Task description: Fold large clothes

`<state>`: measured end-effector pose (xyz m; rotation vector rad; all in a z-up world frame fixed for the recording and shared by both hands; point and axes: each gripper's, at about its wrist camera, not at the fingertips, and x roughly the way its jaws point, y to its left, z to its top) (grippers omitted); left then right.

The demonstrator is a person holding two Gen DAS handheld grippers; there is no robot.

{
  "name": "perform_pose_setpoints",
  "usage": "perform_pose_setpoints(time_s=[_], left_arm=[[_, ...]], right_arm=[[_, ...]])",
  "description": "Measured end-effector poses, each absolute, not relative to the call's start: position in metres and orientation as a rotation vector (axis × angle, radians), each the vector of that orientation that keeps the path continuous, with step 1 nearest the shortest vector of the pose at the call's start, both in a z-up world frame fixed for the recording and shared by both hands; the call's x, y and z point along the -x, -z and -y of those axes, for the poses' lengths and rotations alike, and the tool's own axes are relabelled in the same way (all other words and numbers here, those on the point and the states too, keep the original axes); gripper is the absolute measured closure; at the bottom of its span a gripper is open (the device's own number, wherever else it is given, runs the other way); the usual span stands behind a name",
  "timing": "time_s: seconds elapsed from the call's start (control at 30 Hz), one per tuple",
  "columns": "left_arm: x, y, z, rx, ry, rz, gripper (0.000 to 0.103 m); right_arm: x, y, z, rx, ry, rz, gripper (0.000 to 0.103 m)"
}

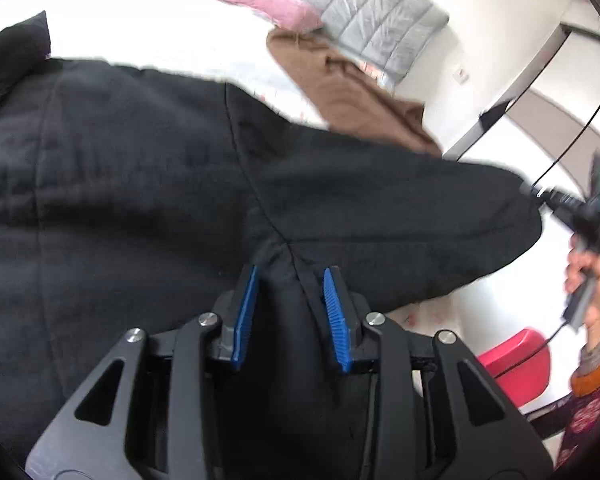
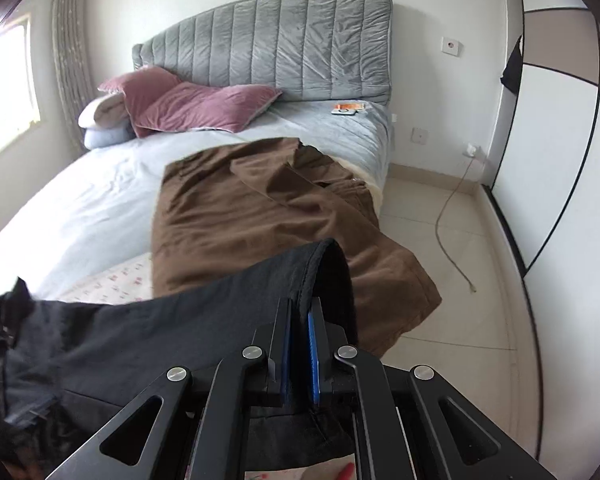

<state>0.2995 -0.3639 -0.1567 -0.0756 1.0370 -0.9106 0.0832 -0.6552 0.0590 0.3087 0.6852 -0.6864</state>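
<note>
A large black garment point(image 1: 140, 184) lies spread over the bed and fills the left wrist view. My left gripper point(image 1: 291, 276) is shut on a bunched fold of it where two seams meet, with cloth packed between the blue pads point(image 1: 335, 312). One sleeve stretches to the right toward a person's hand point(image 1: 588, 292) holding the other gripper. In the right wrist view my right gripper point(image 2: 300, 312) is shut on the sleeve's open cuff point(image 2: 324, 264). The cuff is lifted off the bed and the black garment point(image 2: 120, 340) trails away to the left.
A brown garment point(image 2: 260, 220) lies crumpled on the bed's right side, hanging over the edge. Pink pillows point(image 2: 188, 108) and a grey padded headboard point(image 2: 268, 44) are at the far end. A cable point(image 2: 448, 216) trails on the tiled floor beside a wardrobe point(image 2: 556, 152). A red object point(image 1: 516, 364) sits low right.
</note>
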Motion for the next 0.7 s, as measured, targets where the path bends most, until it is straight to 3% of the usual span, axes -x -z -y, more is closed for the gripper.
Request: perform_pose_setpoints(time_s=[0.1,0.17,0.23,0.3,0.47,0.63,0.67,0.7], left_arm=[[-0.292,0.145,0.362,0.025,0.887,-1.026,0.066],[-0.29,0.13,0.352,0.042,0.889,-1.079,0.054],[-0.28,0.109,0.33,0.04,0.883,-1.062,0.035],[-0.268,0.084,0.299,0.023,0.881,-1.019,0.029],[-0.253,0.028,0.2,-0.01,0.868,-0.907,0.02],[-0.271,0.007,0.128,0.04,0.743,-0.866,0.018],[-0.274,0.008,0.115,0.052,0.726,-0.871,0.018],[-0.275,0.009,0.103,0.06,0.708,-0.874,0.018]], right_arm=[[-0.093,-0.109,0.621,-0.308,0.597,-0.649,0.097],[-0.104,-0.144,0.588,-0.275,0.527,-0.63,0.097],[-0.117,-0.176,0.554,-0.266,0.447,-0.618,0.097],[-0.136,-0.204,0.514,-0.263,0.356,-0.609,0.097],[-0.197,-0.252,0.398,-0.24,0.11,-0.639,0.097],[-0.246,-0.253,0.291,-0.193,-0.104,-0.738,0.096],[-0.246,-0.251,0.282,-0.164,-0.121,-0.743,0.094],[-0.247,-0.247,0.279,-0.133,-0.113,-0.744,0.085]])
